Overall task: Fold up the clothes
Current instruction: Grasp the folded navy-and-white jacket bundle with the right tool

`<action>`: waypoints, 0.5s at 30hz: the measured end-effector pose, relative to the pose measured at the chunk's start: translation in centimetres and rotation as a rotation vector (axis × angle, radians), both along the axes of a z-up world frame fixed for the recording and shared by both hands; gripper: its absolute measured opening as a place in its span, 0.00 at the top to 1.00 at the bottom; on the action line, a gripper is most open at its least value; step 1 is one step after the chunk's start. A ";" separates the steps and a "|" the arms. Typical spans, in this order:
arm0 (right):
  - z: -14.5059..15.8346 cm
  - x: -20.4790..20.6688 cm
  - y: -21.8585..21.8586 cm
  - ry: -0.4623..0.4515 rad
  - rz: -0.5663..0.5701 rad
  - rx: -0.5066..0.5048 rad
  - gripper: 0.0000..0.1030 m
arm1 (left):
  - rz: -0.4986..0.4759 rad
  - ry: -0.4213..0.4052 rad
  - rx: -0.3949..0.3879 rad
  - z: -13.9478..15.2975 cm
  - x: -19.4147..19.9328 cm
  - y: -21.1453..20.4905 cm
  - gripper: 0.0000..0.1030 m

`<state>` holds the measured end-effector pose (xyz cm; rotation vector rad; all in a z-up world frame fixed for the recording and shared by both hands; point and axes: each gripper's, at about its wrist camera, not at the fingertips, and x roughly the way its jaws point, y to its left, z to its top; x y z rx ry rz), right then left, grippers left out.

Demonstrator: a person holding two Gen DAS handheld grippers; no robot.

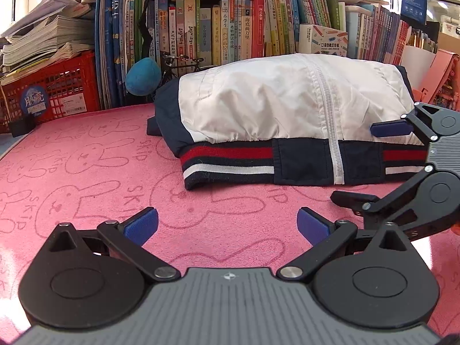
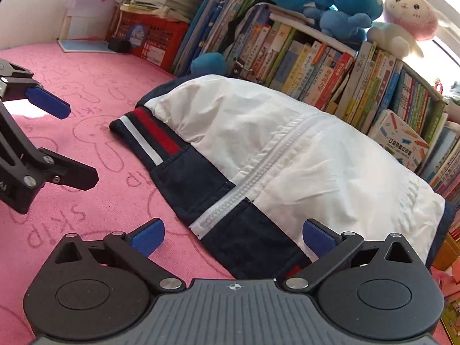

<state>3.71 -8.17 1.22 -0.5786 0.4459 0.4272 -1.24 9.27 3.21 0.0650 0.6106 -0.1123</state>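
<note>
The right gripper [image 2: 233, 237] stands at full spread, its blue pads [image 2: 317, 237] clear of any cloth; it holds nothing. Its jaws straddle the near hem of the jacket [image 2: 258, 149], which fills the centre and right of the right wrist view. The left gripper [image 1: 227, 225] is likewise wide apart and empty, over bare pink mat [image 1: 72, 172] in the lower centre of the left wrist view, with the jacket just beyond it in the upper middle of the frame.

The jacket lies on the mat as a folded bundle: white body uppermost, zipper [image 1: 325, 106] running down the centre, navy hem with the red and white striped band [image 1: 227, 159] along the near edge. Judged from its shape, the fold is at or near completion.

Hazards from this position:
- The white shell bulges and looks slippery. A push on the top layer is likely to slide it off the navy layer and undo the fold.
- A pad closing on the hem alone may lift one layer and drag the bundle open.
- Both grippers sit near each other; in the left wrist view the right gripper occupies the right edge. A careless sweep risks collision.
- The row of books [image 1: 230, 26] stands directly behind the bundle; a forward shove may jam cloth against it.
</note>
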 end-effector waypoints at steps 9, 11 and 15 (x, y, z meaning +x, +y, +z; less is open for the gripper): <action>5.4 2.8 -5.5 0.027 -0.239 0.360 0.89 | 0.034 -0.031 0.048 0.1 3.7 0.1 0.00; 6.2 2.7 -6.4 -0.003 -0.251 0.359 0.90 | 0.056 -0.028 0.121 -0.1 5.1 -0.3 0.00; 7.0 2.6 -8.2 0.010 -0.245 0.386 0.90 | 0.056 -0.030 0.197 -0.4 6.7 -0.6 0.00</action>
